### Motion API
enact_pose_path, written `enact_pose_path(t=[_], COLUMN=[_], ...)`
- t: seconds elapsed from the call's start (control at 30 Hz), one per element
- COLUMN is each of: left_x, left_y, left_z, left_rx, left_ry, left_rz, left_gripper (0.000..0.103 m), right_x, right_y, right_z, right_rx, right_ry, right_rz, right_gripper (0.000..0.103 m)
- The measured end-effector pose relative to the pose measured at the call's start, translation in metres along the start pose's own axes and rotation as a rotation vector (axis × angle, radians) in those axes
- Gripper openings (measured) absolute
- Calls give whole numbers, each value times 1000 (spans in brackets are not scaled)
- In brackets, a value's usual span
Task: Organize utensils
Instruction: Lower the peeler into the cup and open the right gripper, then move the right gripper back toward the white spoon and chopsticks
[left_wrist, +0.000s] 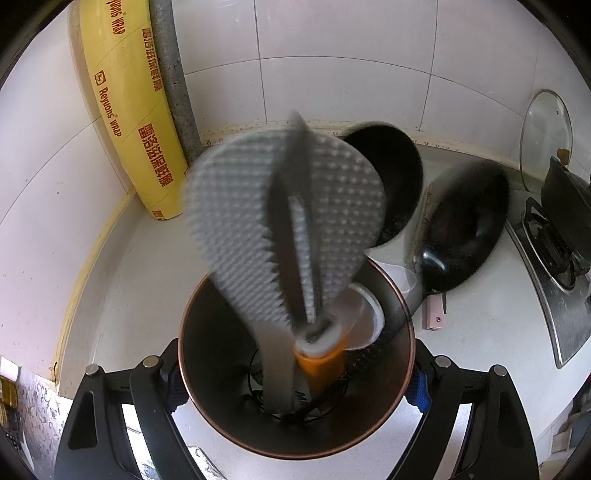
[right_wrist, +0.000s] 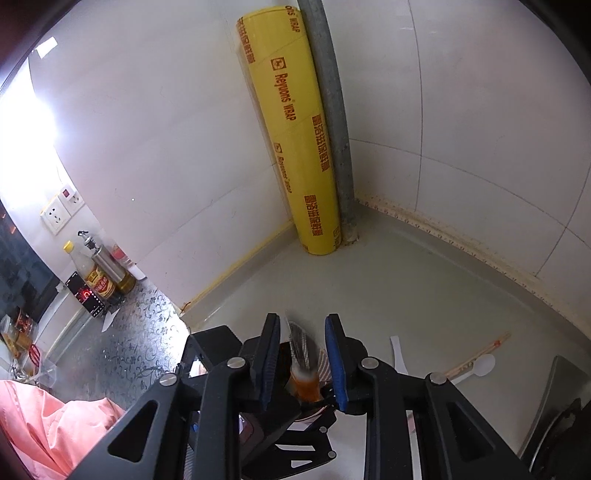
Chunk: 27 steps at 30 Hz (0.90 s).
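**White-tiled kitchen corner, utensils in the holder**

White countertop (left_wrist: 480, 332) lies beneath us. Our left gripper (left_wrist: 295, 402) clamps the round copper-rimmed metal utensil holder (left_wrist: 207, 369), where the grey dimpled rice paddle (left_wrist: 236, 206) and orange-handled peeler (left_wrist: 321, 362) stand. Our right gripper (right_wrist: 303, 354) straddles the peeler, pads apart from it.

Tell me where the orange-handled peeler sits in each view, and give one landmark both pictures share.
Left wrist view: the orange-handled peeler stands low in the centre, inside the metal holder, beside the grey rice paddle.
Right wrist view: it is at bottom centre, between the right gripper's fingers.
Shared landmark: the yellow wrap roll leaning in the tiled corner.
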<state>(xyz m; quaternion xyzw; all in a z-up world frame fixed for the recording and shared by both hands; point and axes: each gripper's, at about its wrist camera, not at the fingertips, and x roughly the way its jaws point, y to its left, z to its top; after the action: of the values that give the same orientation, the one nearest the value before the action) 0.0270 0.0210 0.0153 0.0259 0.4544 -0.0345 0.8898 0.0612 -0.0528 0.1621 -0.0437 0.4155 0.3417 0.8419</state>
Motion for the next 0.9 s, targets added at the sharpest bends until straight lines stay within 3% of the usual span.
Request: enact_pose_path(t=[0.23, 0.37, 0.47, 0.6, 0.9], left_x=[0, 0, 0, 0, -2], left_y=[1, 2, 1, 1, -2], left_z=[1, 1, 1, 2, 1], left_rx=[-3, -4, -4, -5, -8], left_ry=[0, 2, 2, 3, 4], left_rz=[0, 1, 3, 4, 7], left_gripper=[89, 89, 89, 89, 89], right_x=[-4, -9, -14, -18, -31], right_y=[-8, -18, -26, -42, -73], right_z=[-2, -4, -7, -13, -33], right_rx=[26, 53, 71, 113, 214], right_ry=[-3, -23, -37, -44, -89], right_rz=[-13, -36, -55, -82, -126], right_gripper=[39, 70, 78, 103, 103])
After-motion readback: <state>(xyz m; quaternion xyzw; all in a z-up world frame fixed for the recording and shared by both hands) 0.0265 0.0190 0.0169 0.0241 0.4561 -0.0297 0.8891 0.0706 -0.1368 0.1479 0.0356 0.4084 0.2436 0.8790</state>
